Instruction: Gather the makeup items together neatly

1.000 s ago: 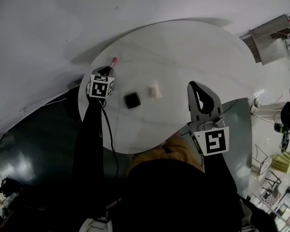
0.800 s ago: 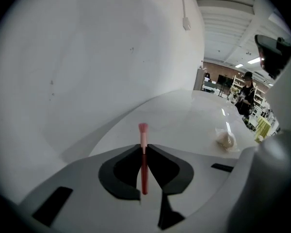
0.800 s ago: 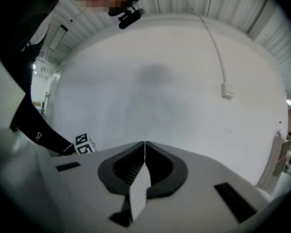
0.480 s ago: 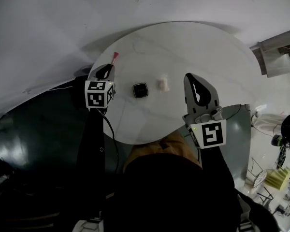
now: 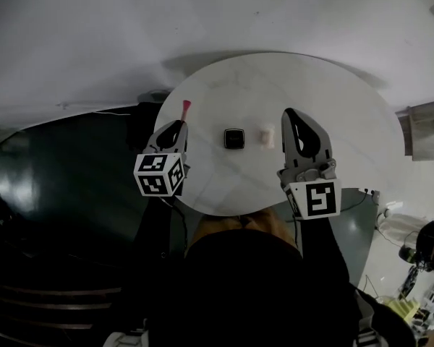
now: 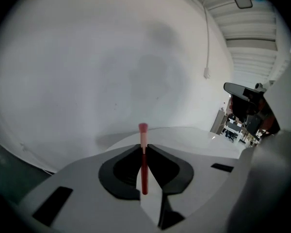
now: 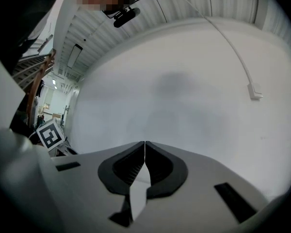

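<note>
Head view: a round white table [image 5: 333,107] is seen from above, with 2 small items laid near its middle. The left gripper [image 5: 175,126] is held at the table's left edge, the right gripper [image 5: 292,118] over its near right part. In the right gripper view, the jaws are pressed together with nothing between them. A black square compact [image 5: 234,138] is set just left of a smaller cream item [image 5: 267,136], not touching it. A thin red stick [image 6: 144,161] with a pink tip is pinched between the left gripper's jaws, left of the compact.
</note>
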The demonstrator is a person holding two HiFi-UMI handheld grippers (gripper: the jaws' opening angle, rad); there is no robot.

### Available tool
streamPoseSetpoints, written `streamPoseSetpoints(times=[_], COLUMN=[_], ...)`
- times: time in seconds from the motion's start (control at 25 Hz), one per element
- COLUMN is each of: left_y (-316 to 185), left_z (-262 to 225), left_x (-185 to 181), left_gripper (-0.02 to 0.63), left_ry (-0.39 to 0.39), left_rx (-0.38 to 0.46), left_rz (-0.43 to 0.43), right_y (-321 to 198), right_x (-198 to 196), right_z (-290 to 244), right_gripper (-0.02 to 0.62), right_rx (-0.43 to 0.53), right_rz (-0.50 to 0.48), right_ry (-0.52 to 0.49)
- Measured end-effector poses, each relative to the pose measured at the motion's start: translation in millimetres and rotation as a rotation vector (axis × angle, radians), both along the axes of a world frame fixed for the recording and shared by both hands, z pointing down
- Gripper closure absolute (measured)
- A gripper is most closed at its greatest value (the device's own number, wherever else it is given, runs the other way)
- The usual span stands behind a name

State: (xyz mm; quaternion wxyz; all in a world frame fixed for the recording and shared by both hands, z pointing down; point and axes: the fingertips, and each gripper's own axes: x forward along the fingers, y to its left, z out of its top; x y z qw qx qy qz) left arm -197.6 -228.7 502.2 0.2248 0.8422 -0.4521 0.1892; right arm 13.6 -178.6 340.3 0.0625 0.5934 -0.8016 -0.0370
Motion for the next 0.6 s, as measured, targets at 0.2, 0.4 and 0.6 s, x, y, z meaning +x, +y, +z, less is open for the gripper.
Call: streamPoseSetpoints(times=[0.2, 0.4, 0.6], left_y=[20.8, 27.1, 33.5], left_z=[6.6, 24.6, 58.5], left_x=[-2.3, -3.0, 11.3], left_gripper=[0.554, 0.553, 0.552], left_ry=[0.011, 0.031, 0.056], left_rx=[-0.029, -0.079, -0.164], left_rz=[-0.032, -0.078, -0.093], right_y=[-11.1, -12.4, -11.3], right_x=[-12.7, -17.4, -7.7], right_z=[-3.8, -3.5, -1.3], right_gripper=[0.568, 0.568, 0.568], right_rx=[0.009, 0.009, -0.001], right_rz=[-0.052, -0.065, -0.046], right_ry=[-0.005, -0.013, -0.003])
